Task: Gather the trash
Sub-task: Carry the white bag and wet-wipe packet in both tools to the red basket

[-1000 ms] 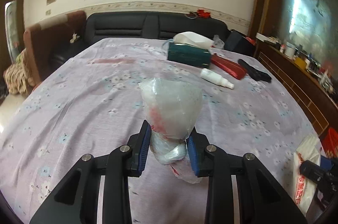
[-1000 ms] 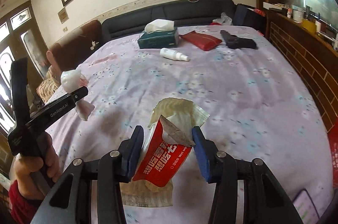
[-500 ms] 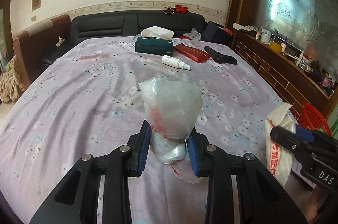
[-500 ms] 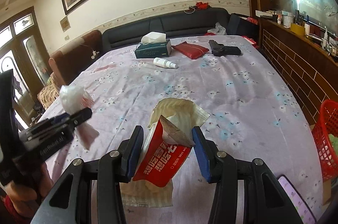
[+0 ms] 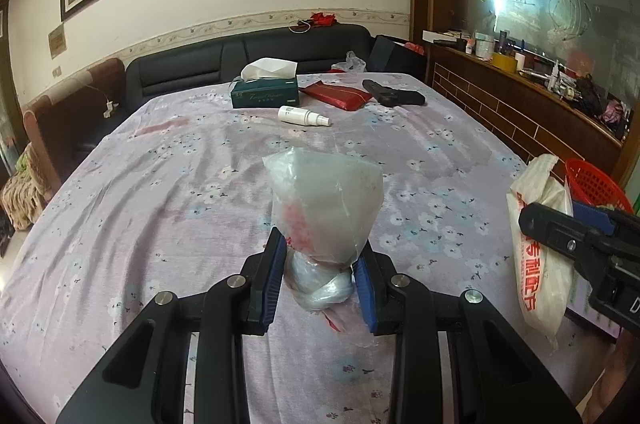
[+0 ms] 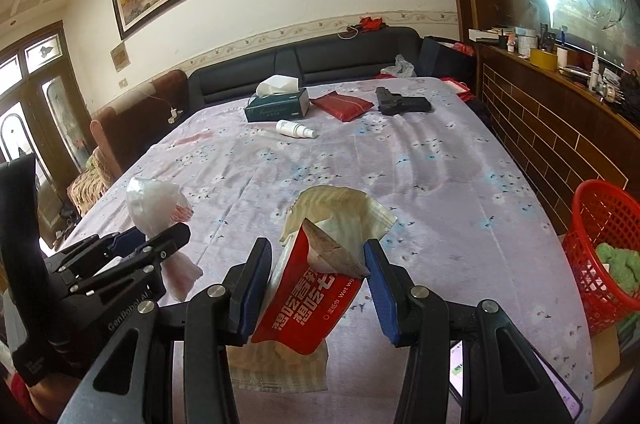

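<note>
My left gripper (image 5: 320, 272) is shut on a crumpled clear plastic bag (image 5: 326, 208) with red print, held above the table. It also shows in the right wrist view (image 6: 156, 200), at the left. My right gripper (image 6: 312, 284) is shut on a red wet-wipe packet (image 6: 312, 308) with a beige wrapper (image 6: 340, 208) bunched with it. The same packet shows at the right in the left wrist view (image 5: 540, 248). A red mesh trash basket (image 6: 604, 248) stands beside the table at the right, with green cloth inside.
A table under a floral purple cloth (image 5: 160, 204) carries a green tissue box (image 5: 266, 94), a white spray bottle (image 5: 302, 116), a red pouch (image 5: 336, 94) and a black toy pistol (image 5: 394, 96) at its far end. A phone (image 6: 516, 380) lies near the right front edge.
Both grippers have swung rightward, each keeping its hold. The red basket has come into both views at the right, and the two grippers now sit closer together.
</note>
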`<state>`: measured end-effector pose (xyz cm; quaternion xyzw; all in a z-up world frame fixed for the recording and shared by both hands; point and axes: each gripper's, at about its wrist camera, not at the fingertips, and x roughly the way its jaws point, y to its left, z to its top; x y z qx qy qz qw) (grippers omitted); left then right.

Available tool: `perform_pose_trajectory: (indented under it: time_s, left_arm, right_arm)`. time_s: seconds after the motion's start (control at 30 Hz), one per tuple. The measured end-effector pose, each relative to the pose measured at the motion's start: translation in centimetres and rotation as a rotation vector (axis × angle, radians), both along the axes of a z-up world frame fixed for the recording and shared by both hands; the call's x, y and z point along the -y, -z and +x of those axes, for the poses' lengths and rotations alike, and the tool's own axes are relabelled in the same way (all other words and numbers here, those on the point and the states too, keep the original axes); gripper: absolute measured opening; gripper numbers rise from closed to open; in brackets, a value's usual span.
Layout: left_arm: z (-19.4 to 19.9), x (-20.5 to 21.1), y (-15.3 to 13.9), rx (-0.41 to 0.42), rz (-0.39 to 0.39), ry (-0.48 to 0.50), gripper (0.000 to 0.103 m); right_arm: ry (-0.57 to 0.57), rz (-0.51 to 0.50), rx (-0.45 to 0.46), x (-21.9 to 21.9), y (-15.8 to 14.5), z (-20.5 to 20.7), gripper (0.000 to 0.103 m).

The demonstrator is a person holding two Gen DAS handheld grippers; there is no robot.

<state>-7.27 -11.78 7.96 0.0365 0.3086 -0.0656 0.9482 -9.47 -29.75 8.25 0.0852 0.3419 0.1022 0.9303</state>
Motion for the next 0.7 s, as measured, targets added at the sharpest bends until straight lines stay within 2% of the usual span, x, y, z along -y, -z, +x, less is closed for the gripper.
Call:
perform_pose_trajectory:
  time_s: [0.53,0.7]
  left_arm:
    - [-0.8,2.5,0.1,-0.001,0.039,0.042,0.031]
    - [-0.8,4.5,-0.7,-0.009,0.036,0.113,0.031]
  right_arm:
    - [0.031,0.028,0.008,2.3,-0.1,-1.0,0.051]
    - [0.050,0.058,0.007,4.0,-0.6,-1.3,0.051]
